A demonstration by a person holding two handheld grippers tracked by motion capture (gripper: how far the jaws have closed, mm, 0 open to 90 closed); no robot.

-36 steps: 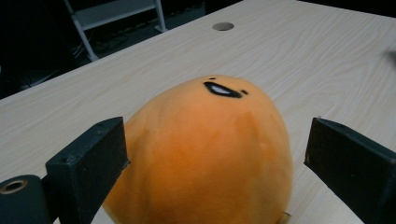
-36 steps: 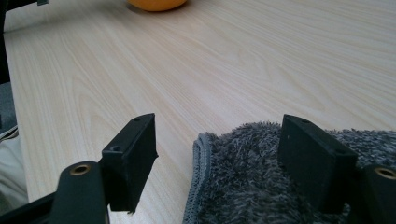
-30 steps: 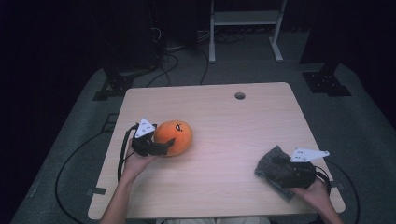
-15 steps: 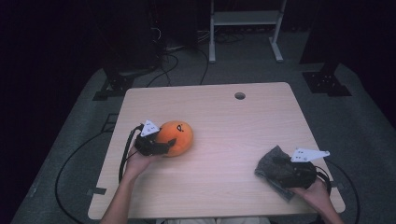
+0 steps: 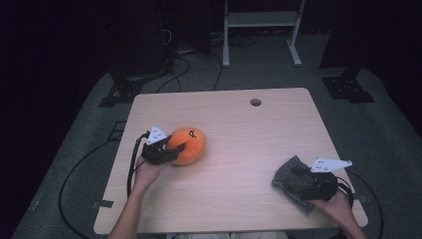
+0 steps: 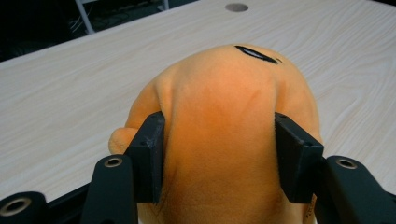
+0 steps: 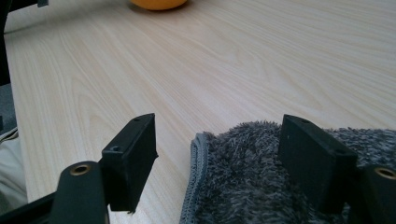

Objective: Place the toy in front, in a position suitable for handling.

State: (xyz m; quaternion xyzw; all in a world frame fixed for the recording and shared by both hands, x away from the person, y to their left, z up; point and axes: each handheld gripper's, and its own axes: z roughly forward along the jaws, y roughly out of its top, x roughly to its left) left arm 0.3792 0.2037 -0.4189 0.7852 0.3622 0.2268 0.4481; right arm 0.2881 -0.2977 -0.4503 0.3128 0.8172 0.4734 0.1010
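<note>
Between the 2 black jaws of the left gripper [image 6: 219, 156] sits an orange plush toy [image 6: 224, 140], its soft sides dented where the pads press in; the jaws have just been closing and now clamp it as it rests on the tabletop [image 5: 239, 124]. Well apart from it, the right gripper [image 7: 224, 158] has its jaws spread wide, with the edge of a grey fuzzy cloth [image 7: 247, 186] lying flat between them, nearer 1 jaw than the other, unpinched.
</note>
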